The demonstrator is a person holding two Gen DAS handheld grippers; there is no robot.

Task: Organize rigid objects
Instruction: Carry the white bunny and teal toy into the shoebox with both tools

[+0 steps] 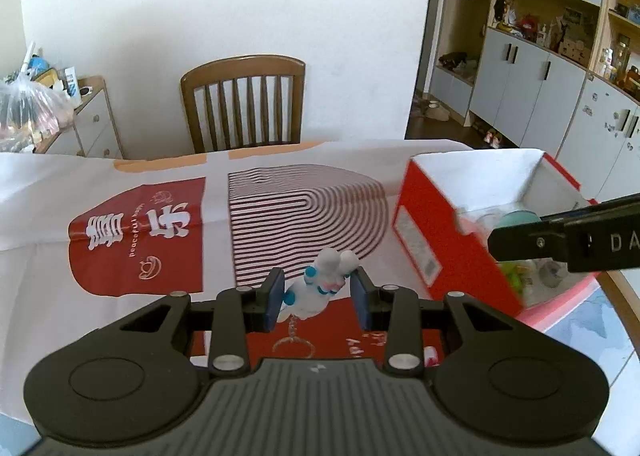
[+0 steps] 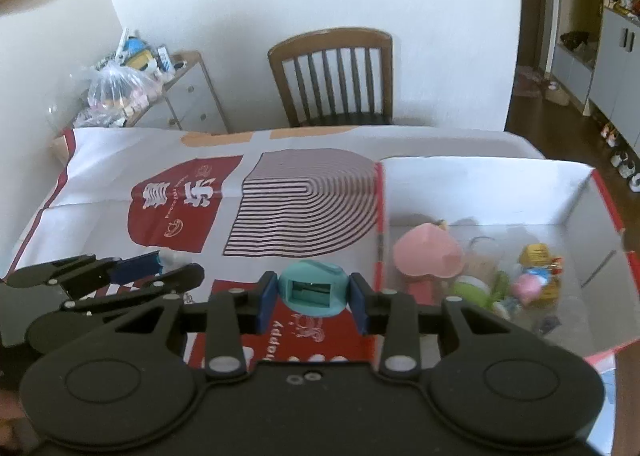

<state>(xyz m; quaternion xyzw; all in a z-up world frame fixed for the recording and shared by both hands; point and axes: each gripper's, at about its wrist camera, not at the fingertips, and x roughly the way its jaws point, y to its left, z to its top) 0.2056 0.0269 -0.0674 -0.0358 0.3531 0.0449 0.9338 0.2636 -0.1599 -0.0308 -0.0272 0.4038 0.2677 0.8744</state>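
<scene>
My left gripper (image 1: pixel 318 298) is shut on a small white figurine (image 1: pixel 324 284) with blue and pink bands, held above the tablecloth; a keyring dangles under it. My right gripper (image 2: pixel 313 302) is shut on a teal plastic toy (image 2: pixel 313 288) with a square opening, just left of the red box (image 2: pixel 480 192). That open box, white inside, holds a pink heart-shaped piece (image 2: pixel 428 252), a green toy (image 2: pixel 474 288) and a yellow figure (image 2: pixel 538 256). In the left wrist view the red box (image 1: pixel 444 240) lies to the right, with the right gripper's black finger (image 1: pixel 560 242) over it.
A white and red printed cloth (image 1: pixel 160 232) covers the table. A wooden chair (image 1: pixel 244 104) stands at the far side. A side cabinet with a plastic bag (image 2: pixel 116 92) is far left; grey cupboards (image 1: pixel 528 84) line the right wall.
</scene>
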